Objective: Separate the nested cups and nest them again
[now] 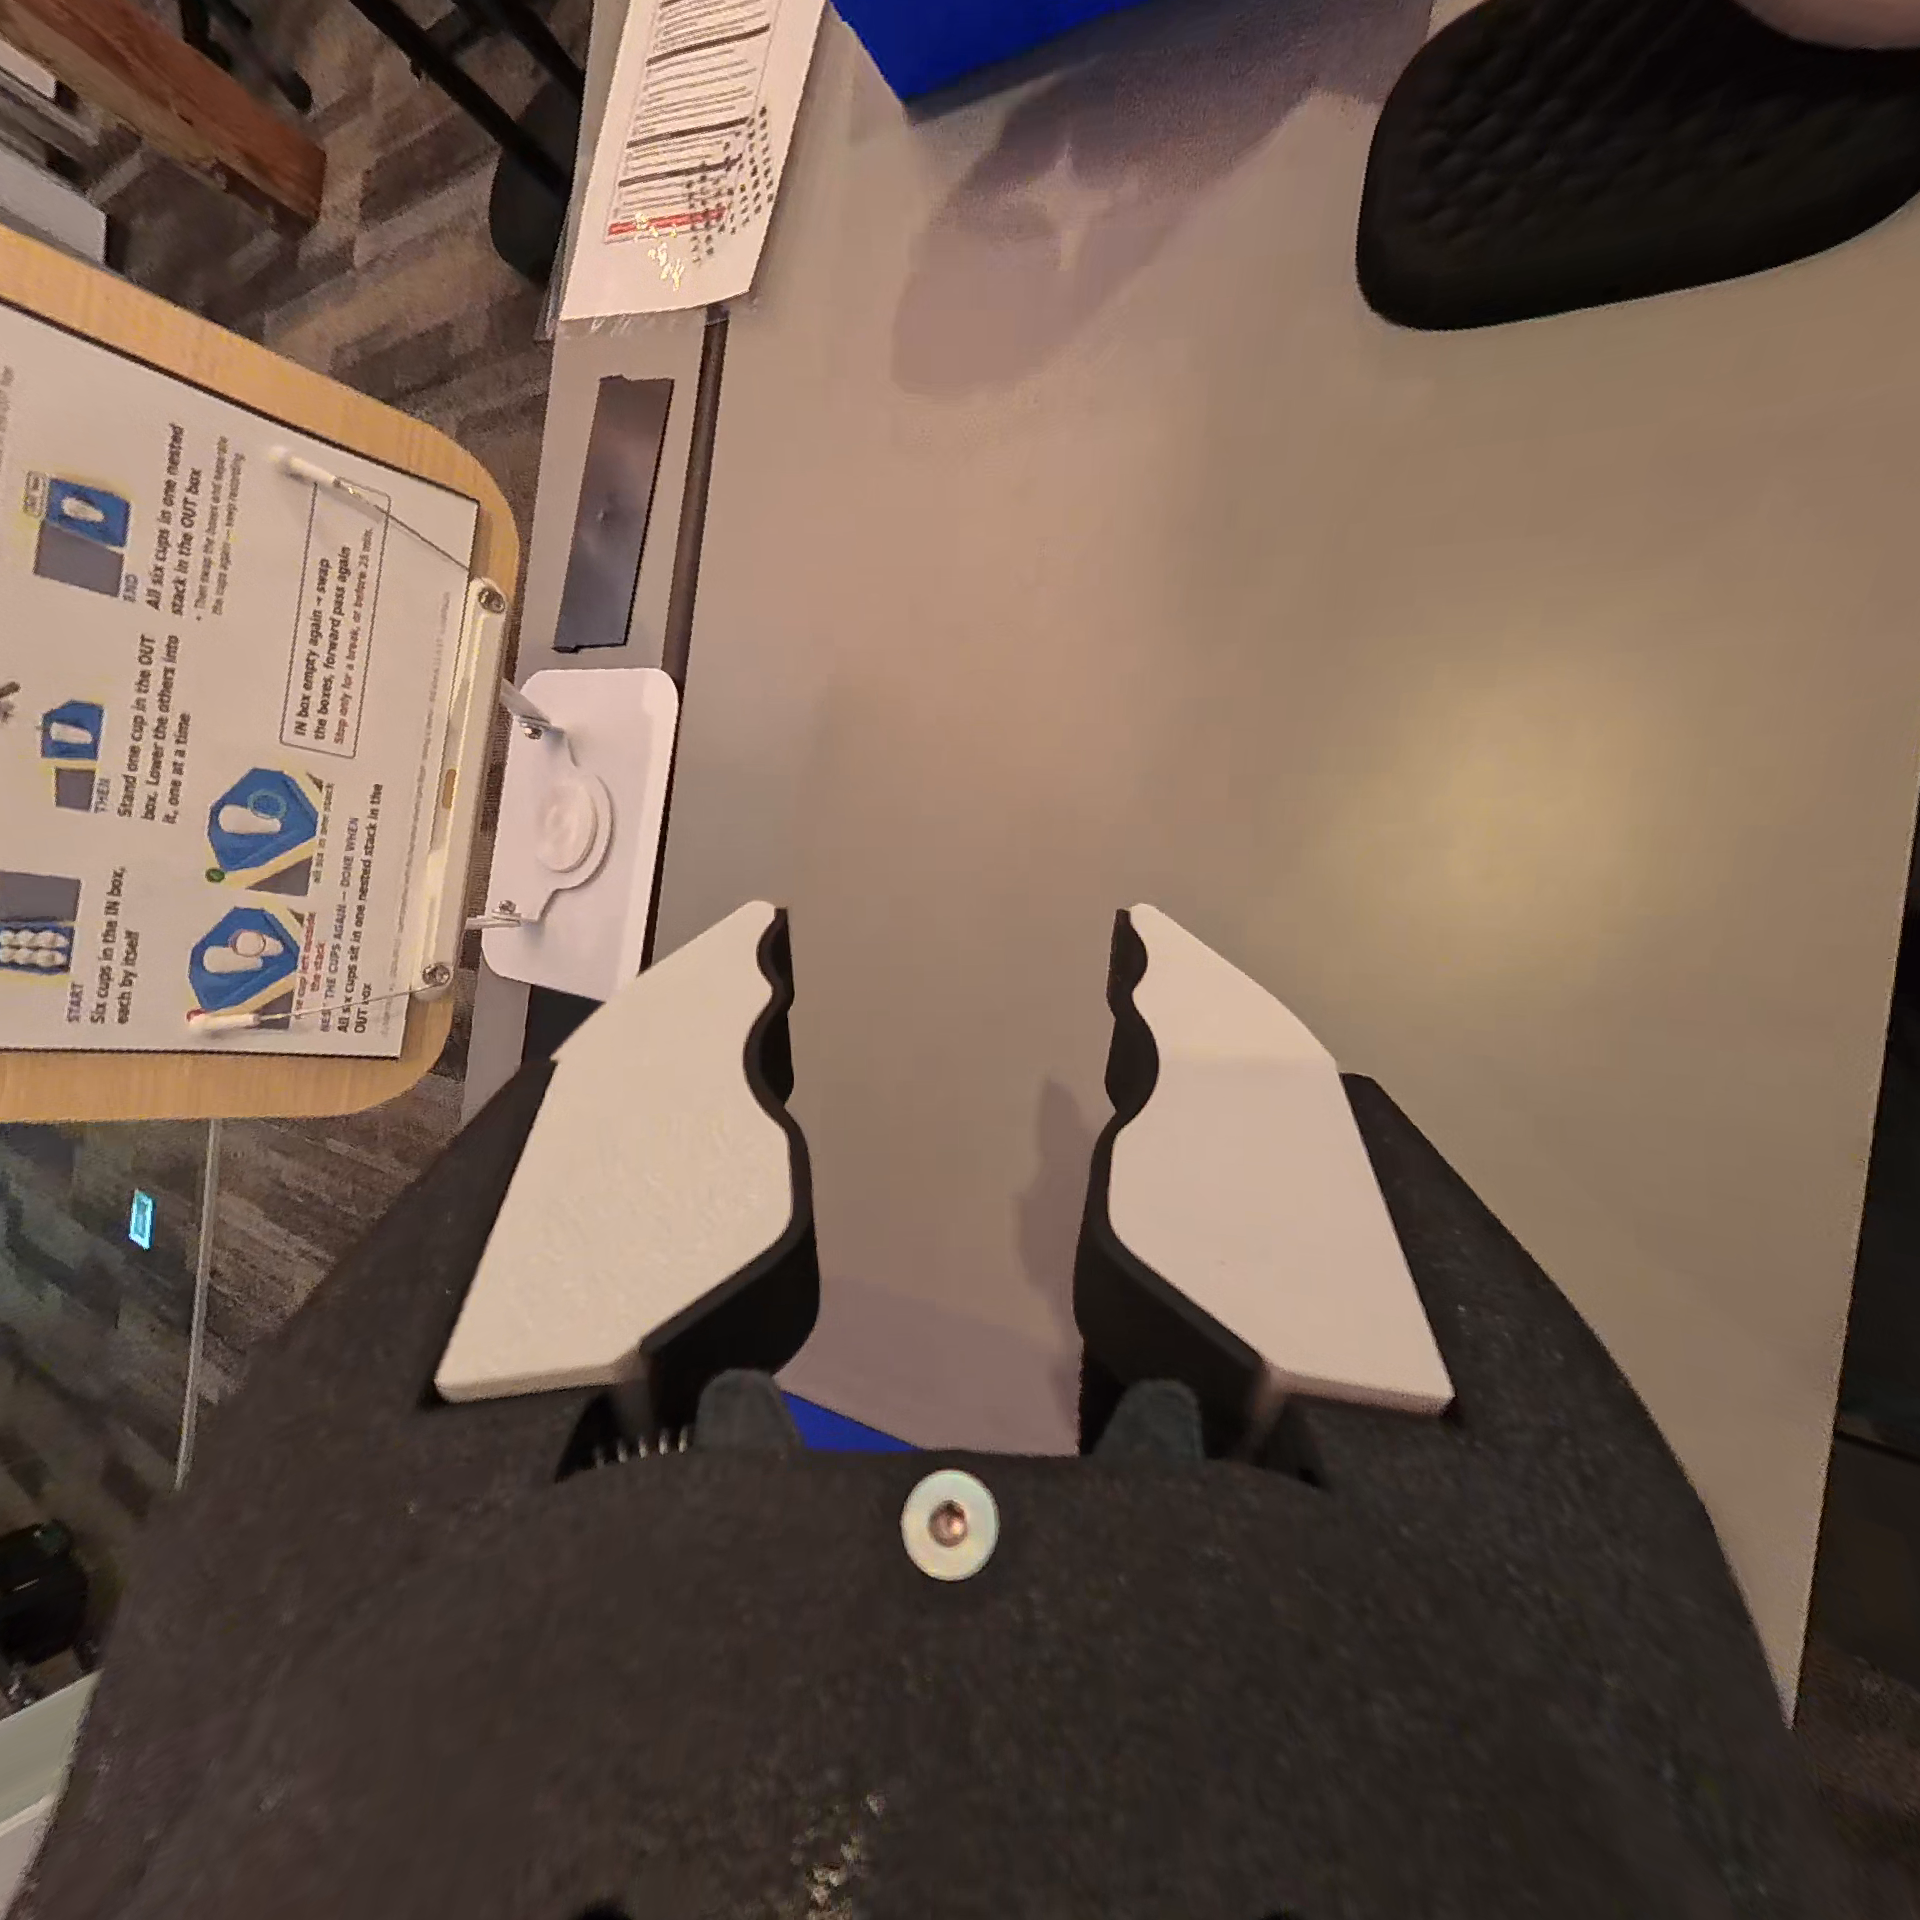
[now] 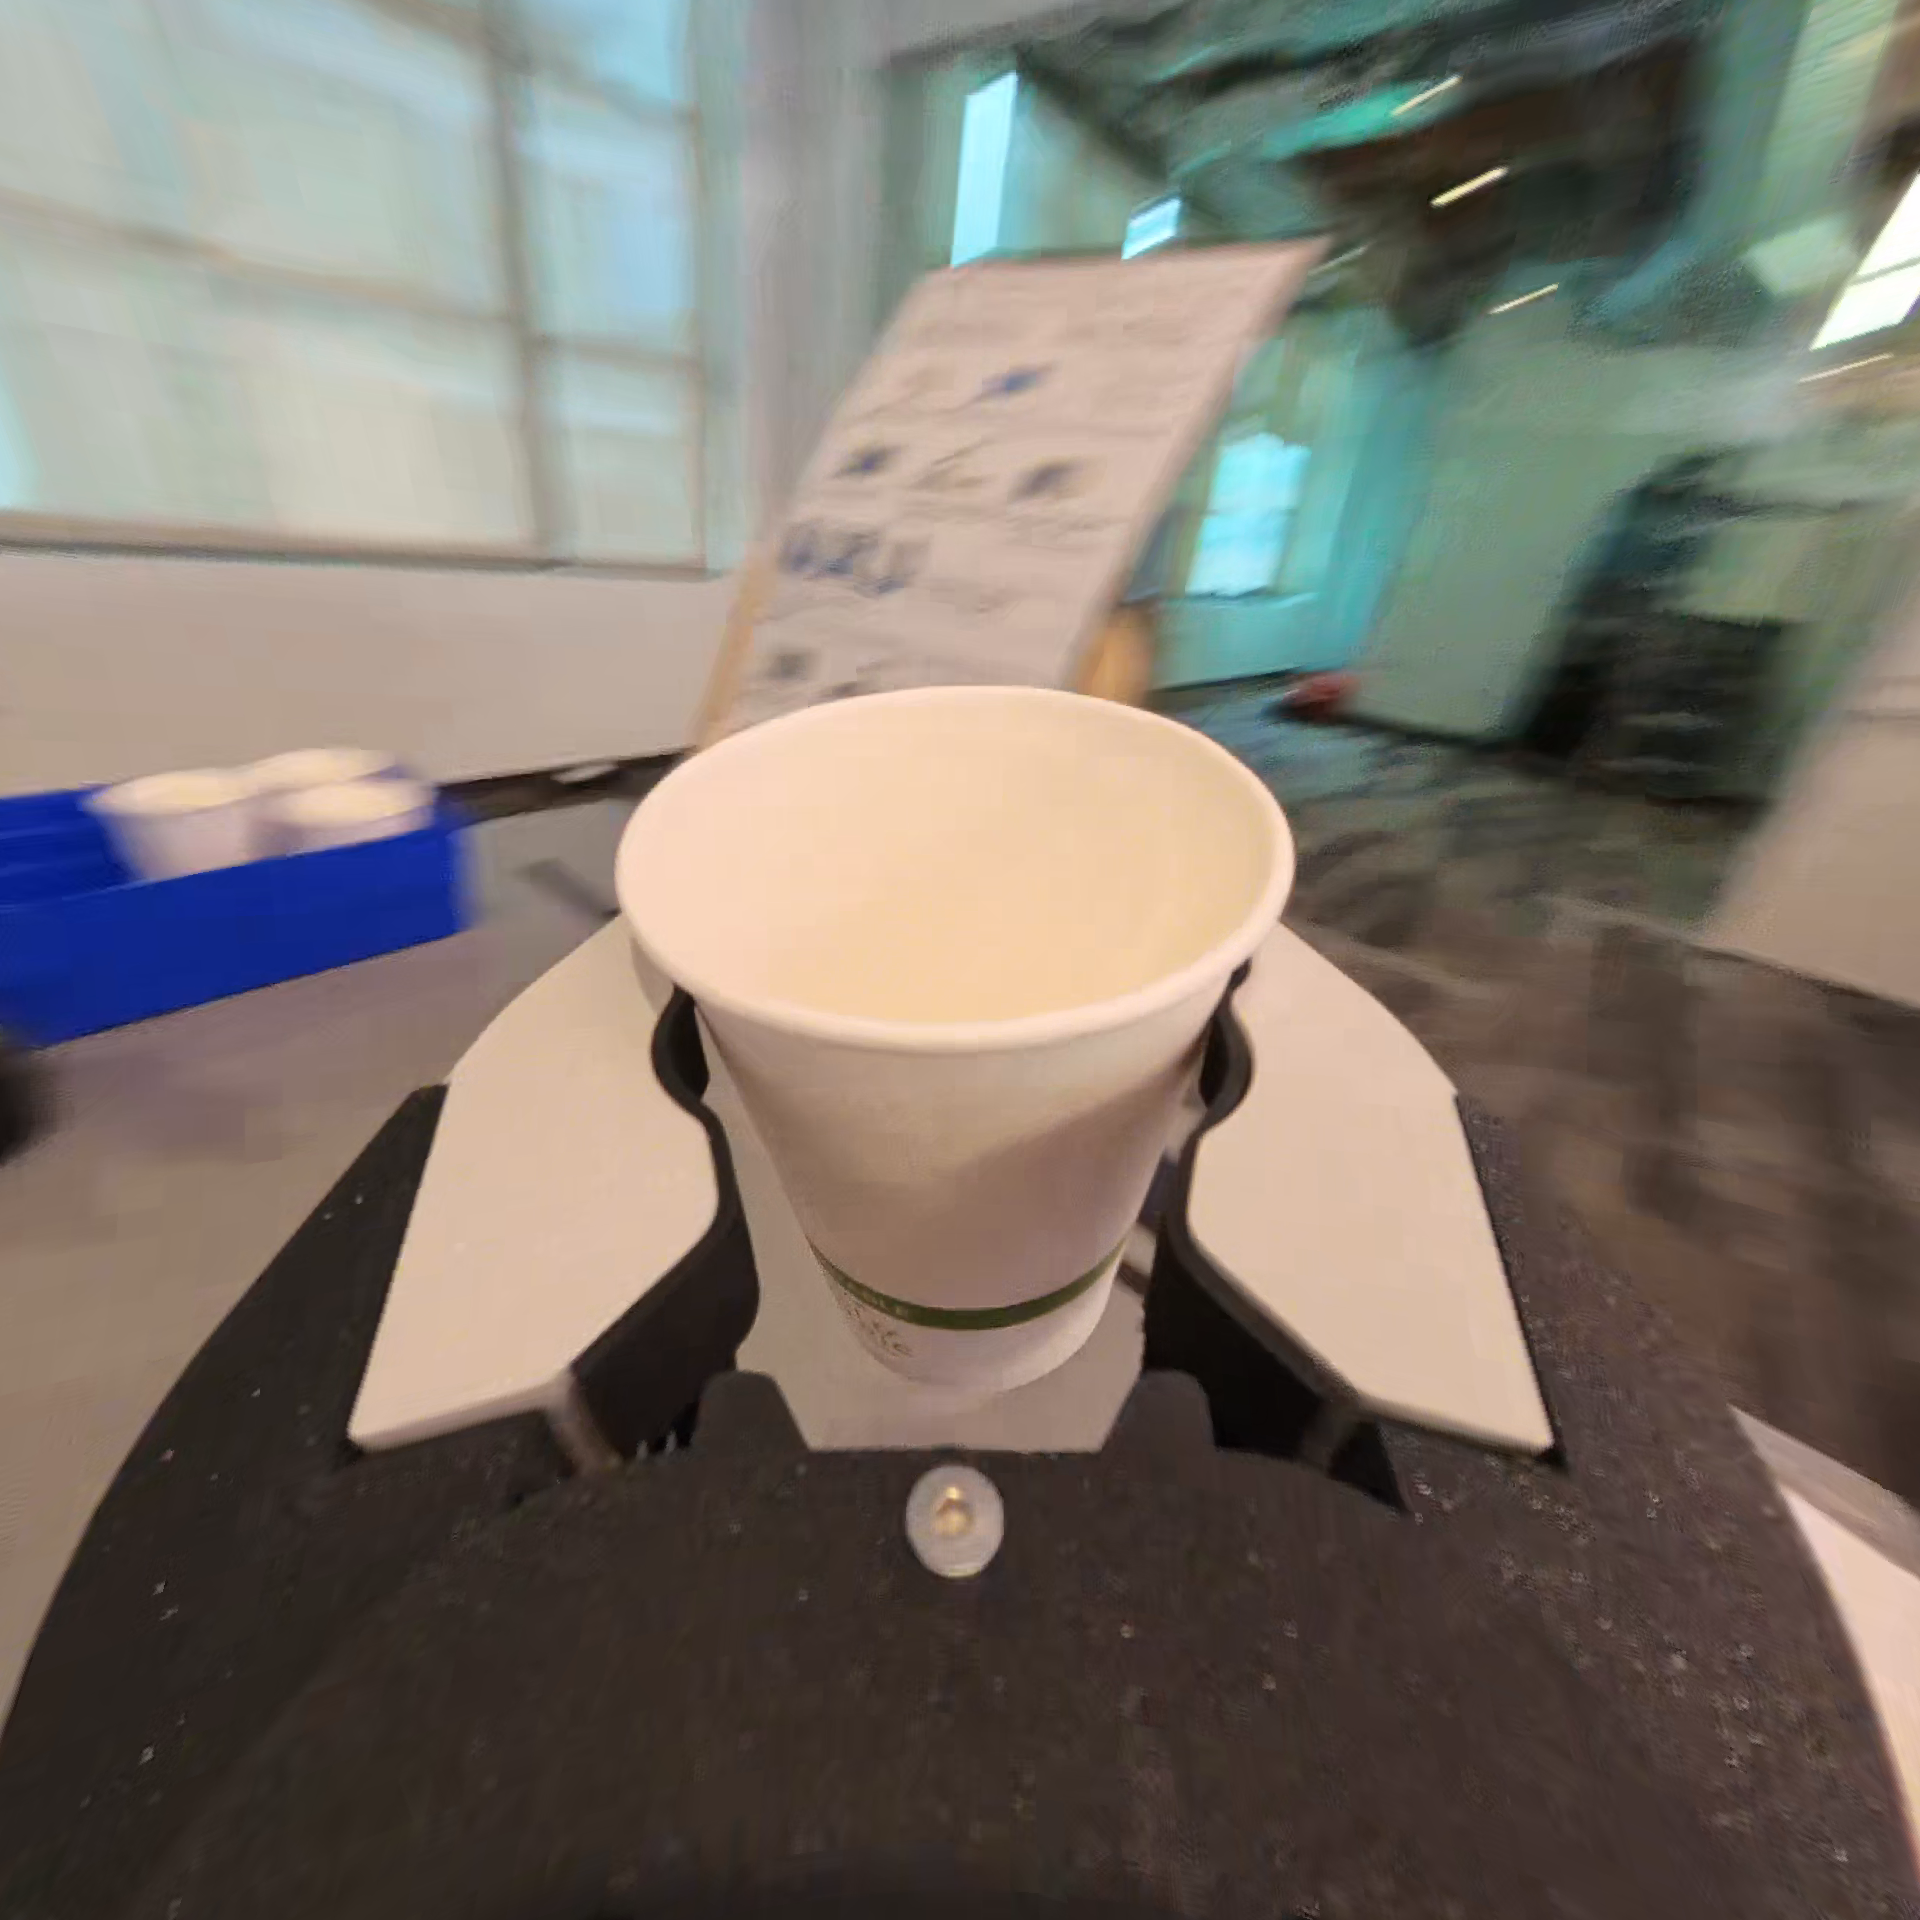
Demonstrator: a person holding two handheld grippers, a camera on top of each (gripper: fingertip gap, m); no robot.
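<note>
While your right claw [image 2: 956, 1101] clamps the white paper cup [image 2: 951, 997] upright above the counter [image 2: 208, 1164], your left claw [image 1: 951, 997] hangs wide and empty. Squeeze harder and that thin wall could buckle; loosen and it may slip.

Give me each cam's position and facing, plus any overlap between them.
Left wrist view: on the left gripper, facing down at bare grey table; open, empty.
Right wrist view: on the right gripper, facing level across the room; shut on a white paper cup; blue bin with cups behind.
Shared: the instruction board.
</note>
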